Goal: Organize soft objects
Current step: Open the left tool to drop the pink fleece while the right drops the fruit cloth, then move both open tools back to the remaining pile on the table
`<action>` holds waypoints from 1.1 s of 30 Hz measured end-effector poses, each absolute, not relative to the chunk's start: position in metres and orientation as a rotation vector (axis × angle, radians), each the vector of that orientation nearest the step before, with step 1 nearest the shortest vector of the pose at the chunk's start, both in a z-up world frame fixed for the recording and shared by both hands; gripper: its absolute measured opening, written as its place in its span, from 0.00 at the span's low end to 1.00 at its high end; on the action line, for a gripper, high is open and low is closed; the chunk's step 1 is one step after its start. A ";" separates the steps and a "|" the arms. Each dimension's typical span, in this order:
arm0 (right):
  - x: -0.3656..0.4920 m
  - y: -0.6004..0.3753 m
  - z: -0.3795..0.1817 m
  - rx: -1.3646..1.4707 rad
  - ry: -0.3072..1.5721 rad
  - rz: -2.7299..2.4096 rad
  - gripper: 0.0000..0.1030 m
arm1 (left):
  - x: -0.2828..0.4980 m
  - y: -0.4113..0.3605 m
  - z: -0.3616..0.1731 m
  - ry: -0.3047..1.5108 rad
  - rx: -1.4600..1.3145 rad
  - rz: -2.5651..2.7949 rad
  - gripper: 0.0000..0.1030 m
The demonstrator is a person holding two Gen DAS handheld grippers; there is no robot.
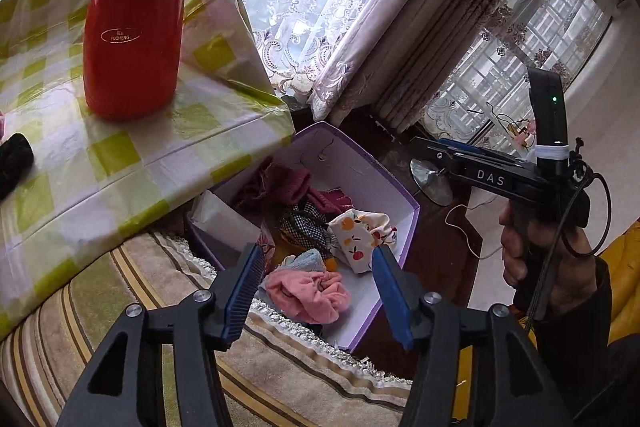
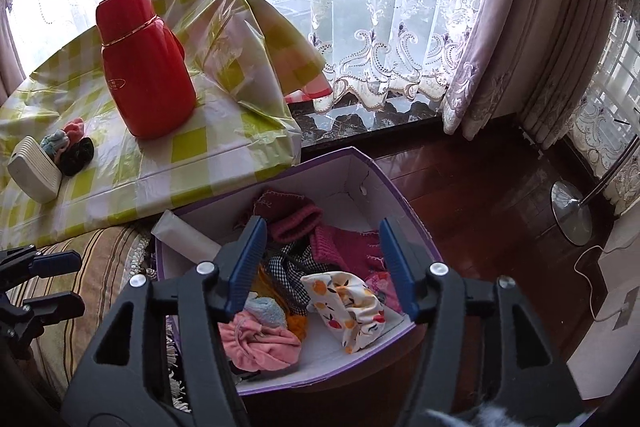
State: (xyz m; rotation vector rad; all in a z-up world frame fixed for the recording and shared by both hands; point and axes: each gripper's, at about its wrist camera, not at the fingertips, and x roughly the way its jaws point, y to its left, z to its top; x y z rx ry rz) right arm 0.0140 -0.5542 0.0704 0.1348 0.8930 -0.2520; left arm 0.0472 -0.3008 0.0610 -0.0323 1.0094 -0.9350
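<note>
Lace curtains (image 2: 360, 27), dark wood floor (image 2: 480, 195)
</note>
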 end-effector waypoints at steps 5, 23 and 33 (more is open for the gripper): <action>0.021 -0.543 0.069 0.128 0.900 -0.219 0.61 | 0.051 -0.290 0.062 1.006 -0.045 -0.895 0.56; 0.053 -0.479 0.068 0.087 0.916 -0.063 0.62 | 0.081 -0.198 0.067 0.964 -0.138 -0.654 0.57; 0.075 -0.425 0.063 0.050 0.937 0.057 0.62 | 0.085 -0.120 0.061 0.943 -0.200 -0.486 0.57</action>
